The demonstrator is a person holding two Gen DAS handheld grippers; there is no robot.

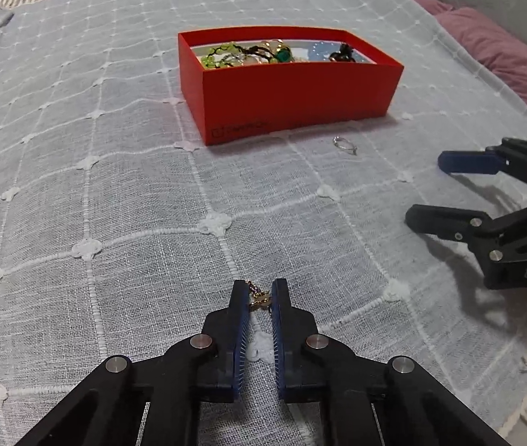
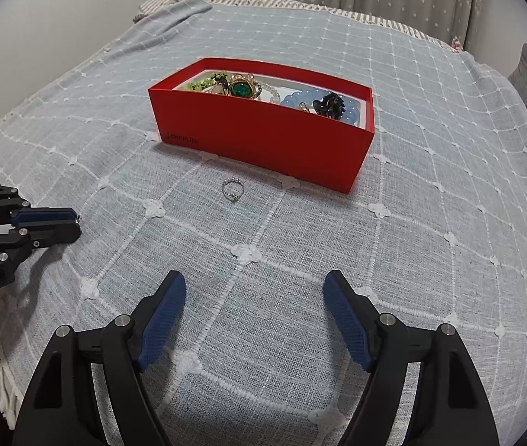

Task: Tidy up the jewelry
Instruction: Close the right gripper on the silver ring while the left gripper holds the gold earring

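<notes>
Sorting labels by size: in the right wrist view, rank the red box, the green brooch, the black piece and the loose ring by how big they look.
1. Red box
2. Green brooch and black piece: look alike, unranked
3. Ring, though nearest the camera

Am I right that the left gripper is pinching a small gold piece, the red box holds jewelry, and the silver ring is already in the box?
Not quite. The silver ring lies on the bedspread in front of the red box, as the right wrist view shows. The left gripper does pinch a small gold piece, and the box does hold jewelry.
</notes>
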